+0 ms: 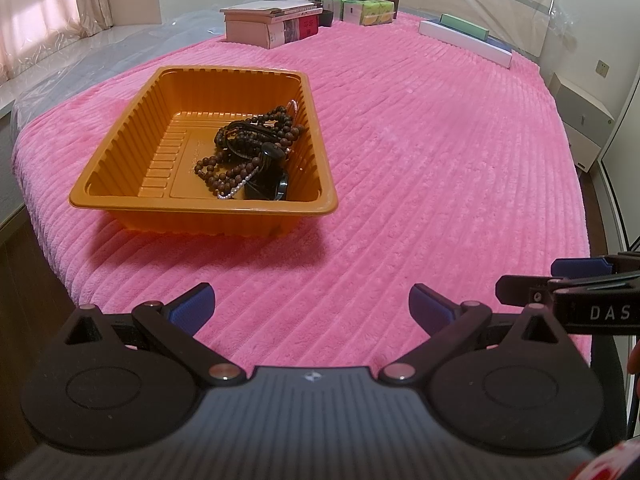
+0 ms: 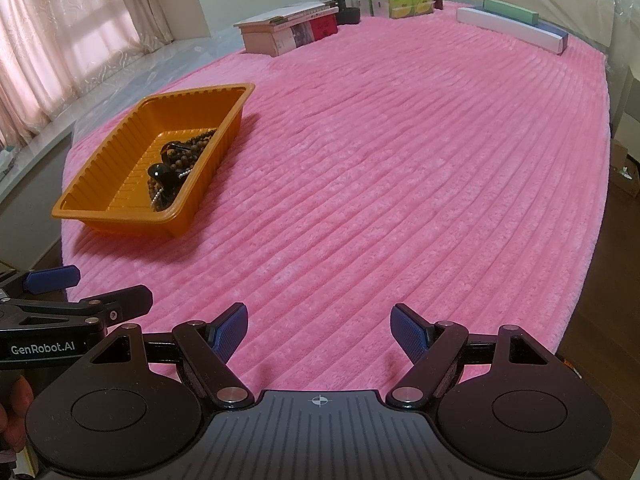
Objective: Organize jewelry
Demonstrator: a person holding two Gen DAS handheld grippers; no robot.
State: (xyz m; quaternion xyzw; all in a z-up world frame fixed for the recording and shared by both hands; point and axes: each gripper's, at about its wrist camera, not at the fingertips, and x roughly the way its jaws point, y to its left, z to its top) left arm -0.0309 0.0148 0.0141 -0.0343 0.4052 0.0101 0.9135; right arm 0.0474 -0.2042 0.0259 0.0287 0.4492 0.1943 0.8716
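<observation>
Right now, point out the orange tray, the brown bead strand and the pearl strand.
orange tray [image 1: 200, 205], left wrist view, near rim.
brown bead strand [image 1: 276, 118], left wrist view, far loop.
pearl strand [image 1: 236, 190], left wrist view, near end.

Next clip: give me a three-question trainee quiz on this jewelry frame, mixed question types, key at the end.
1. True or false: the left gripper is shut on a necklace.
2. Where does the brown bead strand lie? A) on the pink blanket B) in the orange tray C) on the books
3. Fill in: the right gripper hovers over the ____ with nothing between its fingers.

Key: 1 false, it is open and empty; 2 B; 3 pink blanket.
</observation>
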